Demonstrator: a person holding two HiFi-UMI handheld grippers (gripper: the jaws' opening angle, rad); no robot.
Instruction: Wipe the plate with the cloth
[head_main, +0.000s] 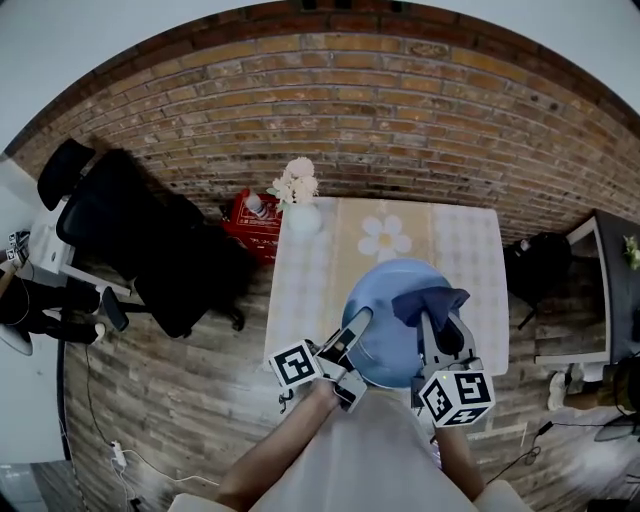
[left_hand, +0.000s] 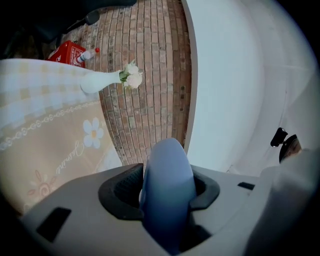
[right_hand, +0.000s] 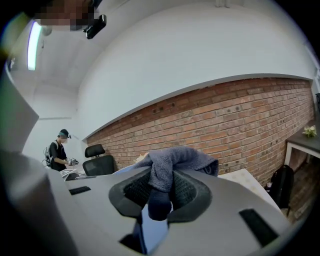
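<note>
Above the near end of the table (head_main: 470, 250), the blue plate (head_main: 385, 335) is held clear of the checked top. The left gripper (head_main: 355, 325) has its jaws closed on the plate's left rim. In the left gripper view the plate (left_hand: 167, 185) stands edge-on, wedged between the two pads. The right gripper (head_main: 442, 330) pinches a bunched fold of the dark blue cloth (head_main: 432, 300), and the rest of the cloth drapes over the right part of the plate.

The plate looks stiff, smooth and likely slippery, and it would break if it slipped out. The rim is the sensible place to grip it, with the jaws set well over the lip, since pressure from wiping could twist it loose. The cloth (right_hand: 172, 162) is soft, light and limp, so it is best held gathered, as it is here, leaving a loose pad to rub with.
</note>
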